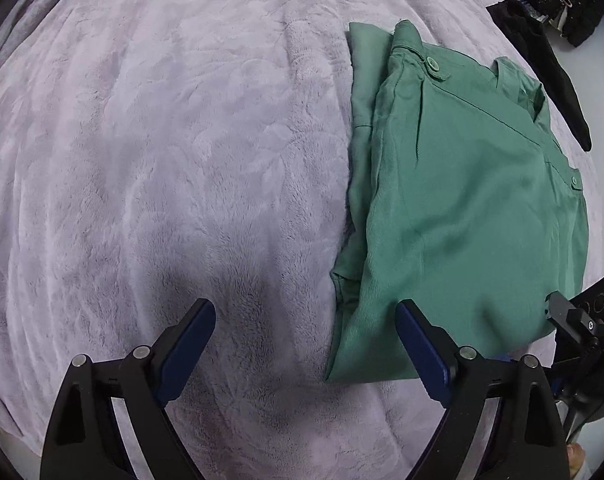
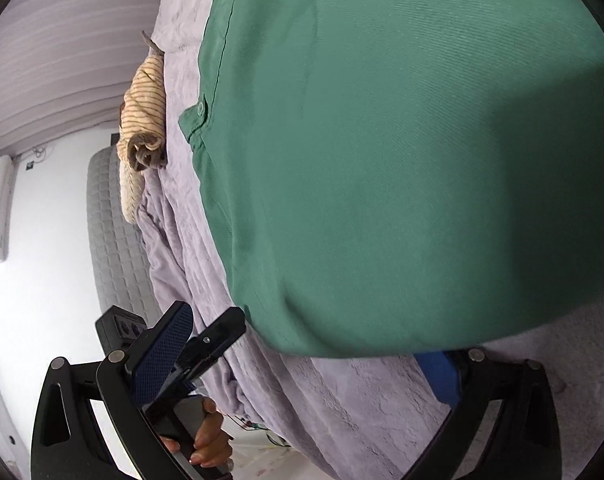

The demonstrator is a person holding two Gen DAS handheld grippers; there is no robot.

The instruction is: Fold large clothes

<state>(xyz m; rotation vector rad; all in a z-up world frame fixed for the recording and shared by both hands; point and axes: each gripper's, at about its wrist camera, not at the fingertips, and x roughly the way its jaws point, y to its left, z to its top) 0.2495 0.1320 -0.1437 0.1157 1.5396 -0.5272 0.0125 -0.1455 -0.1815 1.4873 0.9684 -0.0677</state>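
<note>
Left tongs gape wide over the lilac blanket, gripping nothing; the folded green trousers lie just right of them. Right tongs spread wide, their right finger tucked under the trousers' near edge.

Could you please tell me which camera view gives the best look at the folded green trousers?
The left wrist view: the green trousers lie whole on the lilac blanket, with folds, waistband and buttons visible. The right wrist view shows only a close, partial stretch of green cloth filling the picture.
</note>
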